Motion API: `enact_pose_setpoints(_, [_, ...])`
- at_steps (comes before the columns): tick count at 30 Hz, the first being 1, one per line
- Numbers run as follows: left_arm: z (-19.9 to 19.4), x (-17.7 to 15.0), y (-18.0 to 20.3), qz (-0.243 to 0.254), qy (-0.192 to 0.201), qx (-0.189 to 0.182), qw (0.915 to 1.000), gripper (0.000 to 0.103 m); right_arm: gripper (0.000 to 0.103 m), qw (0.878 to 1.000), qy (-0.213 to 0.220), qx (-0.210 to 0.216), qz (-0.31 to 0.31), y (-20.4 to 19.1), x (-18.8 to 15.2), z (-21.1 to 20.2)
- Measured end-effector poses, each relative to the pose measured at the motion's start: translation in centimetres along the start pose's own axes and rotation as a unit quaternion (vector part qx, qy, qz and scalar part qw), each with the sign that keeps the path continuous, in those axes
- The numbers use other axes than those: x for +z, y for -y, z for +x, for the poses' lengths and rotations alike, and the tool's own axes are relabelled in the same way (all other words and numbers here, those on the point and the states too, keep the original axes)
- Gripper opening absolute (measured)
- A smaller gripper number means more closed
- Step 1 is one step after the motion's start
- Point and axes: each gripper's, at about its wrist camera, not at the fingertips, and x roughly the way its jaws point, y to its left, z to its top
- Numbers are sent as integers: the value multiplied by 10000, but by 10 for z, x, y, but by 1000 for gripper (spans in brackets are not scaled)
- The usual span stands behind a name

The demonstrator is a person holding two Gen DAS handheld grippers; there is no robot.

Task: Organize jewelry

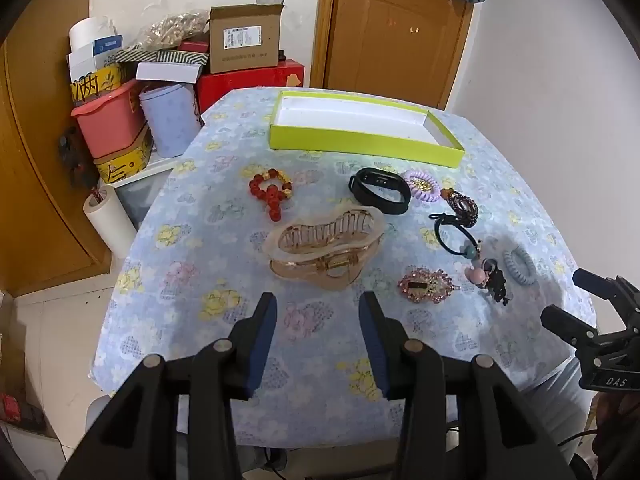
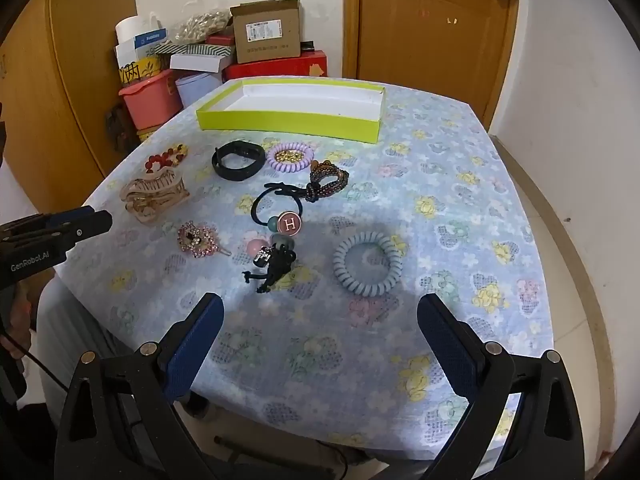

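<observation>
A lime-green box (image 1: 360, 145) (image 2: 288, 123) with a white inside stands open at the table's far side. Jewelry lies before it: a red bead bracelet (image 1: 272, 194) (image 2: 166, 158), a clear pink hair claw (image 1: 324, 248) (image 2: 154, 196), a black wristband (image 1: 380, 190) (image 2: 238, 166), a purple coil tie (image 1: 422, 188) (image 2: 290, 156), a black "H" hair tie (image 2: 280, 210), a pink rhinestone clip (image 1: 426, 285) (image 2: 198, 240), a blue coil tie (image 1: 518, 265) (image 2: 368, 262). My left gripper (image 1: 318, 304) is open, just short of the hair claw. My right gripper (image 2: 320, 304) is wide open, near the blue coil tie.
A dark bead bracelet (image 2: 328, 180) and a black charm tie (image 2: 272, 266) lie among the jewelry. Boxes, a pink bin (image 1: 108, 124) and a cardboard box (image 1: 244, 40) are stacked left of the table. A wooden door (image 1: 400, 32) stands behind.
</observation>
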Motion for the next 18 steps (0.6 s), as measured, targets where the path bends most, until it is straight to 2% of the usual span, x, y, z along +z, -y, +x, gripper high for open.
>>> enact_pose_setpoints(18, [4, -3, 0, 12, -156, -56, 9999, 44, 98, 10000, -52, 2, -81, -4, 1, 2])
